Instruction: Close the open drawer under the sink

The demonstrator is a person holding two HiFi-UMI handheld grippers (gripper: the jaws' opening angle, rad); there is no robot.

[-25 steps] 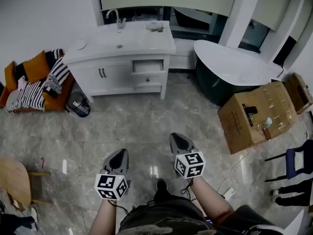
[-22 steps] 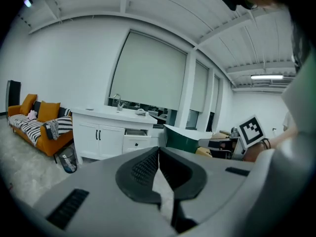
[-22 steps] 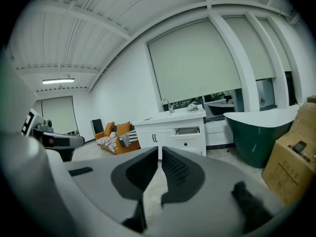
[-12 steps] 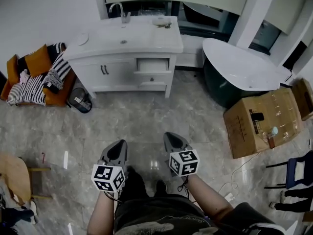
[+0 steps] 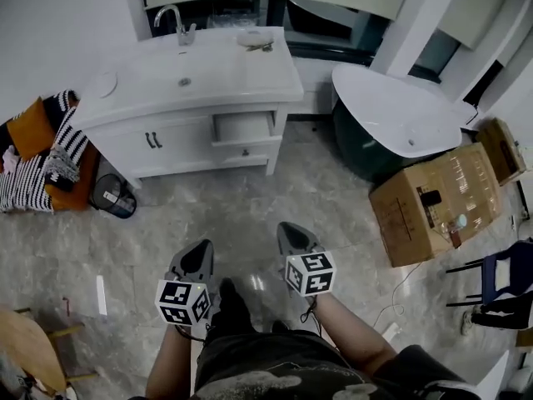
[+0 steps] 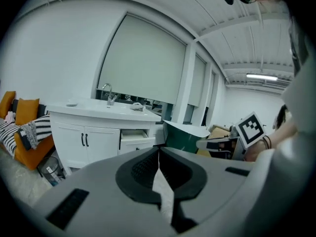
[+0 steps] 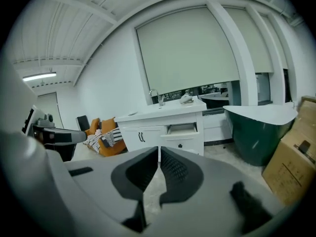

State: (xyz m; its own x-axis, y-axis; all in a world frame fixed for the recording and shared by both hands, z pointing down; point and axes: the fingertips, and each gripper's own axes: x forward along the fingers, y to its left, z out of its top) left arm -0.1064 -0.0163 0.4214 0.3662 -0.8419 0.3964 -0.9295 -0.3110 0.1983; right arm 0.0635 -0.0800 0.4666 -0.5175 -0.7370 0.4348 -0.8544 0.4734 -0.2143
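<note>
The drawer (image 5: 244, 127) sits in the top row of the vanity (image 5: 191, 82), at its right end, just right of the two doors. It stands pulled out. Its front faces away from the vanity, toward us, and its long axis runs along the vanity's front.

We hold both grippers well in front of the vanity, apart from it and pointing its way. The left gripper (image 5: 203, 243) has its jaws pressed together with nothing between them. The right gripper (image 5: 286, 226) is likewise closed on nothing.

Only the head view lets us look down into the drawer, whose inside shows pale. The gripper views give just its front and rim. The left gripper view alone catches the other gripper's marker cube (image 6: 251, 128).

The head view also shows a bin (image 5: 111, 196) by the vanity's left foot, and we cannot tell what it holds. Right of the vanity, past the tub (image 5: 391, 115), a box (image 5: 437, 198) has small things lying on its top.
</note>
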